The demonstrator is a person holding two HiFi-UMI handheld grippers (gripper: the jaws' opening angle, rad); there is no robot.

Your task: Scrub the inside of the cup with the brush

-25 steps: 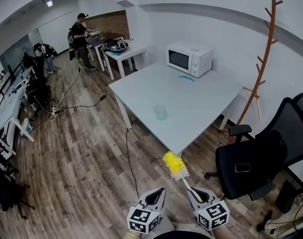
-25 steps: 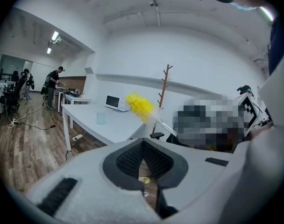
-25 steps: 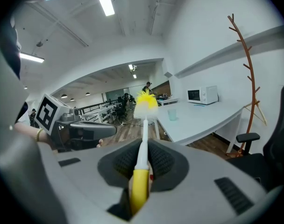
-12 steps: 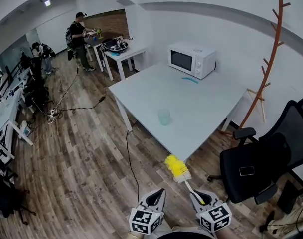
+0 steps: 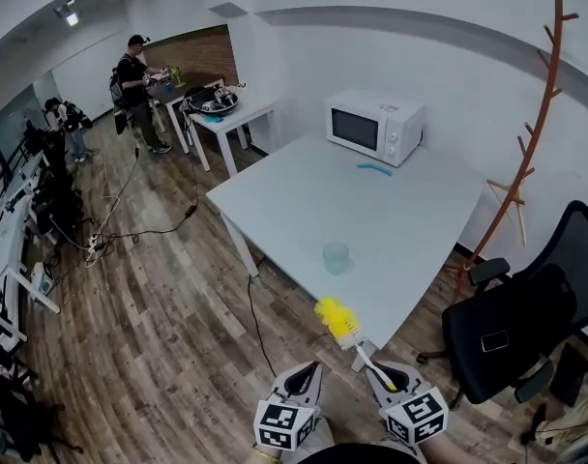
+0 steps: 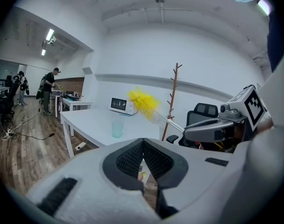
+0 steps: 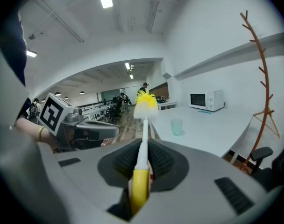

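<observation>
My right hand-held gripper (image 5: 378, 375) is clamped on the yellow end of the brush (image 5: 338, 321) handle, with the bristle head sticking out ahead of me and a little upward. My left hand-held gripper (image 5: 300, 383) has its jaws pressed together with nothing between them. The cup (image 5: 336, 257) stands upright on the tabletop (image 5: 304, 187), close to its near edge and toward the corner nearest me, well apart from both tools. As I read it, I am in the approach, with no scrubbing begun. To do it well I should part the left jaws before I arrive and close them gently round the cup's wall, since it looks light and likely to tip or slide. Then I should tip the brush head downward, line it up over the mouth, and enter straight so the bristles don't catch the rim.
</observation>
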